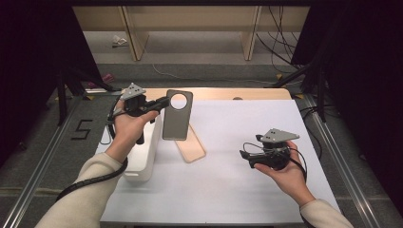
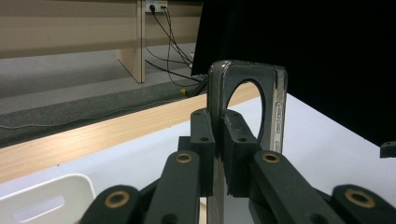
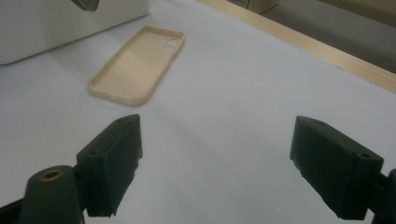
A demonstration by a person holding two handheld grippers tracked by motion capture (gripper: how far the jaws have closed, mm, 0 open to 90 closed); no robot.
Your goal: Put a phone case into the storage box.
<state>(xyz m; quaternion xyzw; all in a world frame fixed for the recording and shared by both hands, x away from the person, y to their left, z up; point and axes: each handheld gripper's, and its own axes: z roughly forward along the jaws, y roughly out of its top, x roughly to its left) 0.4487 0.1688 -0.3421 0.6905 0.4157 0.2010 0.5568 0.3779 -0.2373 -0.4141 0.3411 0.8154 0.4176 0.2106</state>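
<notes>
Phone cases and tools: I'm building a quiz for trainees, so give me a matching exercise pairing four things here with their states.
Things:
1. grey case
2. beige case
3. left tool
4. right tool

States:
a. open, holding nothing
b. held upright above the table
c. lying flat on the white sheet
d. shut on a case's edge

Pairs: 1-b, 2-c, 3-d, 4-a

Cream sleeves and black handheld tools

We wear cream long knit sleeves (image 1: 83, 187); our black two-jaw grippers (image 1: 161, 101) (image 1: 243, 156) carry grey three-cornered plates (image 1: 132, 90), brass-coloured pivot rivets (image 2: 184, 157) and a black ribbed cable (image 1: 90, 180).
</notes>
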